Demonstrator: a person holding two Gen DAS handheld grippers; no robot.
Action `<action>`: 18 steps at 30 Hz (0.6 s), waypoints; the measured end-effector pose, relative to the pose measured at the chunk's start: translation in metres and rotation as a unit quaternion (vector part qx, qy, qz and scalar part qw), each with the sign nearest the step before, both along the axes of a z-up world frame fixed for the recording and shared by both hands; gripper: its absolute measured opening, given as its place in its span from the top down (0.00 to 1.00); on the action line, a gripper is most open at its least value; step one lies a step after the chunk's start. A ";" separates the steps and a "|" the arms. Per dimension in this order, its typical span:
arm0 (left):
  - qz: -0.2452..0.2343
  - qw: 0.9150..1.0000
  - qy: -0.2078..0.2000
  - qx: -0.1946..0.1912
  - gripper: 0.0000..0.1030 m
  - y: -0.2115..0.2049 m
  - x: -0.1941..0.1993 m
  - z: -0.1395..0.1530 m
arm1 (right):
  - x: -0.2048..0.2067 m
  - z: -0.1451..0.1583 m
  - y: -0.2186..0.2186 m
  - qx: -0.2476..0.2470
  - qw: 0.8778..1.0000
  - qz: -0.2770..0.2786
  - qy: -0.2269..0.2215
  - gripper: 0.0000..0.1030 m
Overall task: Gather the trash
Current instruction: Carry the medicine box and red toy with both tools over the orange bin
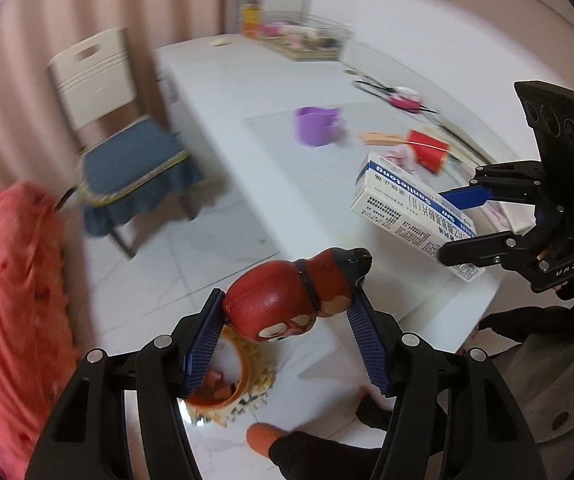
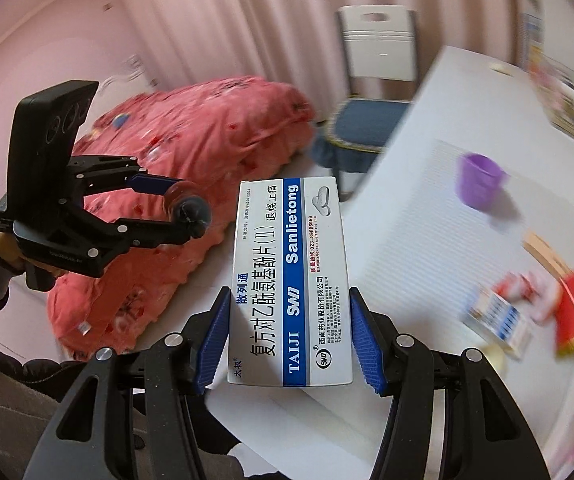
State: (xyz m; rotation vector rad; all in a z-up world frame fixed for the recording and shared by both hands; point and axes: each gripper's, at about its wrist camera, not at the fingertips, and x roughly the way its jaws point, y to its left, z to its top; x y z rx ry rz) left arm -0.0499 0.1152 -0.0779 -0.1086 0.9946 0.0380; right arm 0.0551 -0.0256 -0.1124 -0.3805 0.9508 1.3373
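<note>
My left gripper point(image 1: 287, 328) is shut on a red-brown figure-shaped bottle point(image 1: 287, 304) and holds it in the air off the table's near corner, above an orange bin point(image 1: 227, 388) on the floor. The left gripper also shows in the right wrist view point(image 2: 185, 204). My right gripper point(image 2: 289, 340) is shut on a white and blue medicine box point(image 2: 291, 280). It also shows in the left wrist view point(image 1: 459, 220), holding the box point(image 1: 411, 216) above the white table point(image 1: 287, 168). More litter, a red packet point(image 1: 427, 150) and a small box point(image 2: 499, 320), lies on the table.
A purple cup point(image 1: 319, 126) stands on a mat mid-table. A chair with a blue cushion point(image 1: 135, 160) stands left of the table. A pink quilt point(image 2: 191, 184) lies on the left. A wire basket point(image 1: 307, 36) sits at the far end.
</note>
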 end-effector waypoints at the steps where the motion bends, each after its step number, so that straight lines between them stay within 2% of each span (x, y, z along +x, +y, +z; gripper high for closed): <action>1: 0.015 1.000 0.001 -0.002 0.38 0.008 -0.010 0.000 | -0.004 0.000 0.010 -0.001 1.000 0.012 0.000 0.45; 10: 0.104 0.994 0.016 -0.023 0.38 0.062 -0.062 -0.014 | -0.052 -0.011 0.104 -0.016 0.994 0.104 0.004 0.45; 14: 0.123 0.991 0.026 -0.039 0.38 0.085 -0.072 -0.030 | -0.063 -0.023 0.141 -0.027 0.993 0.117 0.012 0.45; 18: 0.122 0.990 0.034 -0.055 0.38 0.105 -0.072 -0.049 | -0.068 -0.045 0.171 -0.044 0.992 0.112 0.023 0.45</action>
